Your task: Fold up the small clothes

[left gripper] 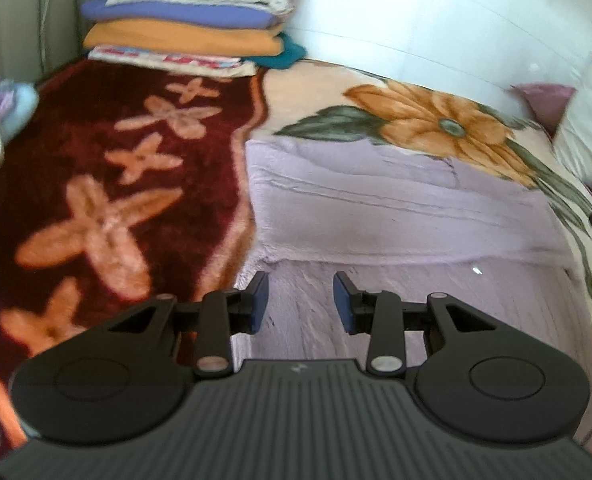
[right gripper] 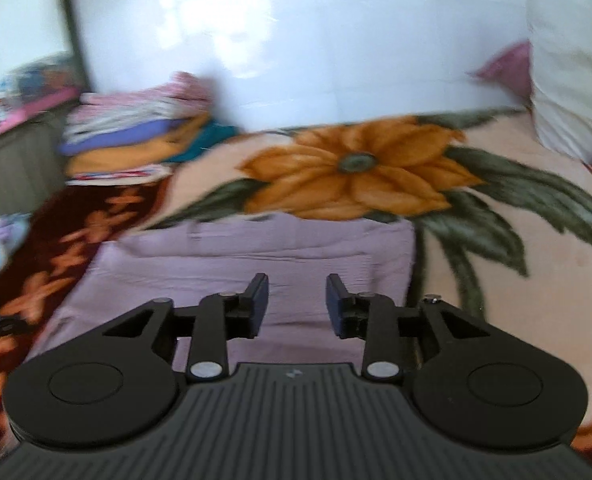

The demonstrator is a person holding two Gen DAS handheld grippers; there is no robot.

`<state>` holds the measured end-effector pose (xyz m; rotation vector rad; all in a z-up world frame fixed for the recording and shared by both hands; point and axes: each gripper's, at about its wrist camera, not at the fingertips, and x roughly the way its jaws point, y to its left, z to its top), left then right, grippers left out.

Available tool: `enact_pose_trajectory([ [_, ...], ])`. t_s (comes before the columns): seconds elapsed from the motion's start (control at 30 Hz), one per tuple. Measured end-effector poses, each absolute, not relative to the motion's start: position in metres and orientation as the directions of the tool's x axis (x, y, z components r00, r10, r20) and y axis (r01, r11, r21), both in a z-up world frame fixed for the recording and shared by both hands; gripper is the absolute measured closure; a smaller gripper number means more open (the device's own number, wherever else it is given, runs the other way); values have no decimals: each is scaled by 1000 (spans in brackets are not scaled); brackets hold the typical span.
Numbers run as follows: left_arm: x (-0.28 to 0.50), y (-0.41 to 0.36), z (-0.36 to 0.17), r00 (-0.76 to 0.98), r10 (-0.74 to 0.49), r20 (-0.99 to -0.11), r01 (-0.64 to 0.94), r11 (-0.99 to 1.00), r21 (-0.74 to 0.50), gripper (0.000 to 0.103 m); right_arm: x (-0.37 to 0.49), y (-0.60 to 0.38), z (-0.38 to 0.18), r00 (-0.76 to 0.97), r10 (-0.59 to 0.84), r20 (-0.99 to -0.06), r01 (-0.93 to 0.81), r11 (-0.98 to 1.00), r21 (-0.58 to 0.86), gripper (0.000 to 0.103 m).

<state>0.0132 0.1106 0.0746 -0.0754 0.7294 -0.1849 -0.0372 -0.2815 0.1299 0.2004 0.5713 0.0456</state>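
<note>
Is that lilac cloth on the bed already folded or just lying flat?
Partly folded: the lilac cloth shows a doubled layer with a raised edge across its middle. Both grippers hover above it, jaws open, holding nothing.

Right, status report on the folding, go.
Left gripper open, empty. Right gripper open, empty. Lilac garment flat on the floral blanket, partly folded. Folded stack at the far edge, nothing in the way.

The lilac garment (left gripper: 395,208) ahead of the fingers (left gripper: 260,300) is soft, matt, finely ribbed cloth. Under it, the flowered blanket (left gripper: 108,216) looks plush and fuzzy. The gripper bodies are matt black ridged plastic; the wall (right gripper: 296,40) beyond is glossy.
</note>
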Motion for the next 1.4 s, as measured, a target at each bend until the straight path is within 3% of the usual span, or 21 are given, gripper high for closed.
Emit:
enact_pose_trajectory([
  [0.2, -30, 100, 95, 719, -220, -659, 240, 969, -61, 65, -98, -247, 145, 805, 175, -567, -108, 983, 150, 53],
  [0.37, -66, 85, 92, 676, -270, -686, 329, 943, -47, 65, -135, -209, 110, 747, 197, -635, -190, 979, 79, 53],
  [0.73, -113, 56, 46, 517, -344, -784, 446, 890, -96, 64, -181, -167, 51, 596, 274, -755, -329, 941, 82, 48],
  [0.8, -116, 54, 41, 496, -338, -800, 452, 887, -94, 51, -186, -165, 47, 581, 251, -774, -348, 937, 43, 38],
  [0.87, -121, 51, 39, 492, -334, -804, 471, 879, -77, 42, -190, -162, 45, 572, 235, -786, -375, 927, 4, 37],
  [1.03, -129, 45, 32, 474, -322, -820, 530, 848, -27, 42, -187, -155, 34, 525, 196, -828, -420, 906, -51, 37],
  [1.4, -118, 31, 13, 518, -241, -821, 502, 863, 64, 39, -167, -150, 24, 559, 180, -809, -373, 927, -51, 37],
])
